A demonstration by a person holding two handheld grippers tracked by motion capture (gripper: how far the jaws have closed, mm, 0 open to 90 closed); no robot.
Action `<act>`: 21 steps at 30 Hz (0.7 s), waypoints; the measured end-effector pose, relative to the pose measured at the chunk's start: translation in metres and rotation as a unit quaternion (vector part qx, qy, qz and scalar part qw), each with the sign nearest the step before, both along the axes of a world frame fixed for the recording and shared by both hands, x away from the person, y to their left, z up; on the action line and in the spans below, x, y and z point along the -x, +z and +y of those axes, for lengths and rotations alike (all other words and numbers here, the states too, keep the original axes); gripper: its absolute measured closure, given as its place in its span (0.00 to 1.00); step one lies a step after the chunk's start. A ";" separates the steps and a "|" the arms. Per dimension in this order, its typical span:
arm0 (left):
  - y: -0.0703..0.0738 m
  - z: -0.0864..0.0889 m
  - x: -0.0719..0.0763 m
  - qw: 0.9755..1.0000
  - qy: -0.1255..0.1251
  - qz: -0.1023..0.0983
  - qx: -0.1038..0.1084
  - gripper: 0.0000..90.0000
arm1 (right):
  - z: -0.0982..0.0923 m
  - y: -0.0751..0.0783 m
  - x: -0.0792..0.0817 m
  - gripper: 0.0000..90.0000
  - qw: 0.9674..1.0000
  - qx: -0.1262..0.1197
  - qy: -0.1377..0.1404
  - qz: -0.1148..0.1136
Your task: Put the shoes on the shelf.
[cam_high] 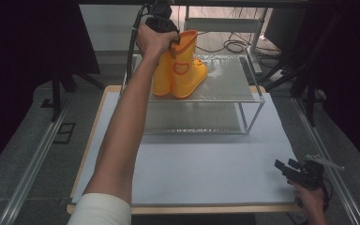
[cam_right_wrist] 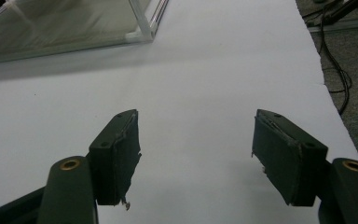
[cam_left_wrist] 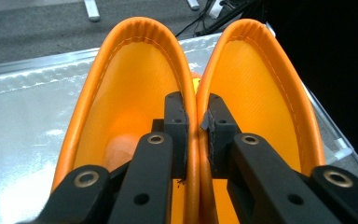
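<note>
On the top shelf of the metal rack (cam_high: 225,96), a pair of orange rubber boots (cam_high: 180,70) stands upright, both shafts hollow. Left claw (cam_left_wrist: 197,123) pinches their two inner rims together. Right claw (cam_right_wrist: 196,156) hangs released over the white counter (cam_high: 206,168).

grey floor (cam_high: 37,154), black curtains (cam_high: 23,42)
</note>
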State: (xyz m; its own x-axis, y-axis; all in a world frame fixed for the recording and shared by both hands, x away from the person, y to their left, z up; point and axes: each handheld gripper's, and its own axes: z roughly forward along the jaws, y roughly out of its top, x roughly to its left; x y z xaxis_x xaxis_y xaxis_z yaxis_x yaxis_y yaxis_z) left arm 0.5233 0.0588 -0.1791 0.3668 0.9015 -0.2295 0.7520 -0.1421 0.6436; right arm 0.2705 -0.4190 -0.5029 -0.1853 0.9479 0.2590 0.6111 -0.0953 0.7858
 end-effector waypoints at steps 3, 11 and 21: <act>0.001 0.000 0.001 1.000 -0.004 -0.008 -0.002 0.81 | 0.001 0.000 0.000 0.35 1.000 0.000 0.001 0.001; 0.023 -0.003 0.012 0.998 -0.014 -0.055 0.005 0.59 | 0.002 -0.001 0.000 0.35 1.000 0.000 0.002 0.002; 0.047 0.020 0.051 0.993 -0.070 -0.088 0.036 0.60 | 0.004 0.001 0.001 0.35 1.000 0.003 0.005 -0.003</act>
